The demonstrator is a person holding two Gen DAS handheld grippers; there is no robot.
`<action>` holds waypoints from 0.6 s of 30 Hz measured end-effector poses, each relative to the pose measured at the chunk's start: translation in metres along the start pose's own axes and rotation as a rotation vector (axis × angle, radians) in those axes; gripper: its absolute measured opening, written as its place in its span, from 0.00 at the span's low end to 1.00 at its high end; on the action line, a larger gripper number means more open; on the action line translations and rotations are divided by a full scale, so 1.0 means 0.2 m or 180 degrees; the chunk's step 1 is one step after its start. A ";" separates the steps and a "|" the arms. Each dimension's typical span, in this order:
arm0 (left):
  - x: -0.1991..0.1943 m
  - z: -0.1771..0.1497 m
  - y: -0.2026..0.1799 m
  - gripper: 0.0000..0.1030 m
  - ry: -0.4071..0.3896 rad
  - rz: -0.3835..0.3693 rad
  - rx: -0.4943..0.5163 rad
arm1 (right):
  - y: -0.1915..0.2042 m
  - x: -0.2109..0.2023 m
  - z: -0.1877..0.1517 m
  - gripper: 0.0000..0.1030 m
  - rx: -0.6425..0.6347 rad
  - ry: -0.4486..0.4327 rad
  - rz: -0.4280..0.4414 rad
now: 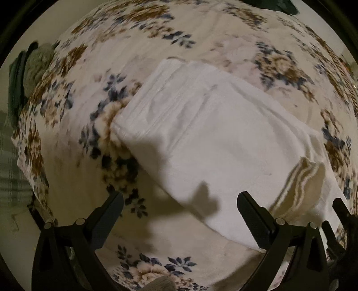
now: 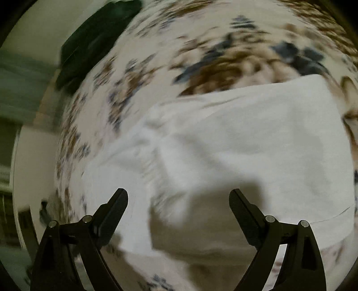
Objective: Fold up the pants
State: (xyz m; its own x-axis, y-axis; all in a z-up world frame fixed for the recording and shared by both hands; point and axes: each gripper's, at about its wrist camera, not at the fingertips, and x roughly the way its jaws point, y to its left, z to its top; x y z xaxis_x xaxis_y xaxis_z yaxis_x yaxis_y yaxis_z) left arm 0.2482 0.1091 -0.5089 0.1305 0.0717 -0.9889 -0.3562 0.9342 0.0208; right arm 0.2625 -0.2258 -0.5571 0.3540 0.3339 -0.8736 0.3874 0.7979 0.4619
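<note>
The white pants (image 1: 201,138) lie folded into a thick rectangle on a floral blanket (image 1: 134,33). A ribbed waistband or cuff corner (image 1: 302,181) is turned up at their near right end. My left gripper (image 1: 179,201) is open and empty, held above the near edge of the pants. In the right wrist view the pants (image 2: 246,143) fill the middle, blurred by motion. My right gripper (image 2: 179,197) is open and empty above them. Part of the right gripper (image 1: 340,215) shows at the right edge of the left wrist view.
Dark green clothing (image 1: 20,78) lies at the blanket's left edge, and more sits at the far edge (image 1: 273,6). A dark garment (image 2: 94,42) lies at the upper left in the right wrist view. The bed edge drops off to the left (image 1: 13,179).
</note>
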 end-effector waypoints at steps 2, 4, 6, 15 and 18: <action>0.04 0.01 0.06 1.00 0.0032 0.0033 -0.0114 | 0.05 0.08 0.03 0.63 -0.0057 0.0038 -0.0073; 0.07 0.01 0.10 1.00 0.0038 0.0110 -0.0187 | 0.18 0.21 0.04 0.62 -0.0362 0.0124 -0.0212; 0.10 0.01 0.15 1.00 0.0046 0.0156 -0.0266 | 0.33 0.35 0.03 0.61 -0.0751 0.0316 -0.0270; 0.23 -0.02 0.52 1.00 0.0073 -0.0471 -0.1335 | 0.40 0.20 -0.05 0.69 -0.0956 0.0375 -0.0108; 0.35 -0.04 0.65 1.00 0.0092 -0.0959 -0.1952 | 0.26 0.12 -0.05 0.69 -0.0691 0.0392 -0.0032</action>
State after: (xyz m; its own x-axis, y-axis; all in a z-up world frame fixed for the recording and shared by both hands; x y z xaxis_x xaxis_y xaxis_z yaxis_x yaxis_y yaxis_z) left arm 0.2037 0.2325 -0.5769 0.2843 -0.1777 -0.9421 -0.7691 0.5444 -0.3348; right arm 0.2825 -0.1707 -0.5563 0.2395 0.3735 -0.8962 0.1935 0.8861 0.4211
